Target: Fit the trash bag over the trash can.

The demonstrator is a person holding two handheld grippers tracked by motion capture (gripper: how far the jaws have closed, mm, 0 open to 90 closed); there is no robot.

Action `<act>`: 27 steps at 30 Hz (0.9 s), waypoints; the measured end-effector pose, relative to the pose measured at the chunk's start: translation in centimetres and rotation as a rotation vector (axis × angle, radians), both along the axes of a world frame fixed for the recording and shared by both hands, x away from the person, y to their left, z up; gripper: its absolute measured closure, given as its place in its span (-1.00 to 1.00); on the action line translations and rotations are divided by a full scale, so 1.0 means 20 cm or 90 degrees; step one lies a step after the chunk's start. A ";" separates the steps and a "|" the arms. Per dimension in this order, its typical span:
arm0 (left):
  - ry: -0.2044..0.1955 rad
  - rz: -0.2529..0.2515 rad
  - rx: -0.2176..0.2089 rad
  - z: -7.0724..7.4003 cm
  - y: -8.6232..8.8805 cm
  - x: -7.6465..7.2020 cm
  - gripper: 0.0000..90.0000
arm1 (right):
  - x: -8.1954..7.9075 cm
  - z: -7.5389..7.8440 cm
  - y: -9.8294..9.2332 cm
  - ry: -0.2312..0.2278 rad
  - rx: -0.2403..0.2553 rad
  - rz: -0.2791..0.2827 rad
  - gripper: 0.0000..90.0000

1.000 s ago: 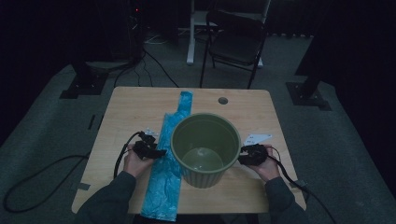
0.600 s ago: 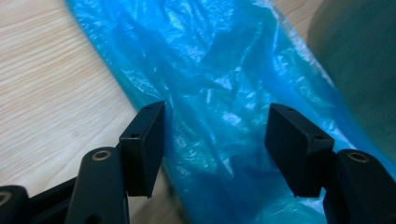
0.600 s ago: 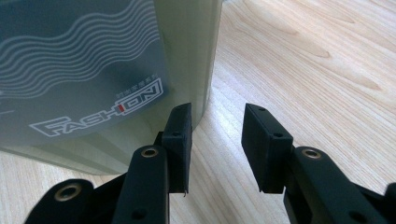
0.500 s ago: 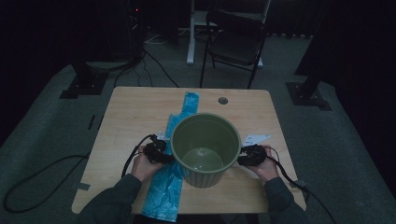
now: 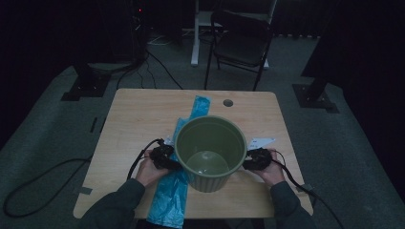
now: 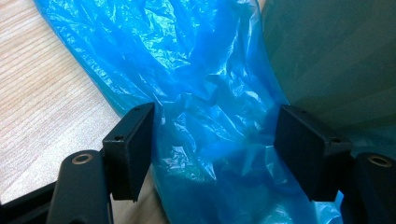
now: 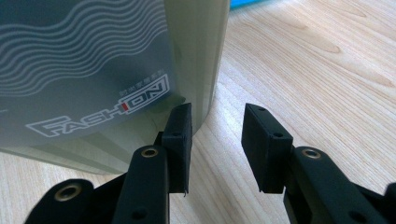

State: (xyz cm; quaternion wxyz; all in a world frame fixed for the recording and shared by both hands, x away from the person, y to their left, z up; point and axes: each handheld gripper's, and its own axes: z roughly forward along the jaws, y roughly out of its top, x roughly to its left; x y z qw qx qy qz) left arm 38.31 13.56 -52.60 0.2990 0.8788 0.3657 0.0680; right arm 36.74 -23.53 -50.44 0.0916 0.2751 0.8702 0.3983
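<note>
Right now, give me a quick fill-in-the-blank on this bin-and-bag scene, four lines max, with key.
1. The green bin stands upright on the wooden ____.
2. The crumpled plastic bag between the left gripper's jaws is ____ in colour.
3. The large word printed on the bin's label reads ____.
4. The right gripper has its jaws ____, with bare wood between them beside the bin's base.

Missing words: table; blue; FASHION; open
</note>
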 end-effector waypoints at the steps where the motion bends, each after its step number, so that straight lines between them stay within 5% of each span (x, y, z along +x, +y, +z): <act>1: -0.005 -0.004 0.005 0.00 0.00 0.00 -0.34 | 0.00 0.00 0.00 0.000 0.000 0.000 0.40; 5: -0.037 -0.022 0.047 -0.01 -0.03 -0.02 -0.34 | 0.00 0.00 0.00 0.000 0.000 -0.001 0.40; 13: -0.047 -0.010 0.050 0.00 -0.03 -0.01 -0.28 | 0.00 0.00 0.00 0.001 -0.001 -0.002 0.40; 14: -0.049 -0.006 0.047 0.00 -0.02 -0.01 -0.11 | 0.00 0.00 0.00 0.000 -0.002 -0.001 0.40; 27: -0.045 -0.010 0.041 0.01 0.04 0.03 0.59 | 0.00 0.00 0.00 0.001 -0.004 0.000 0.41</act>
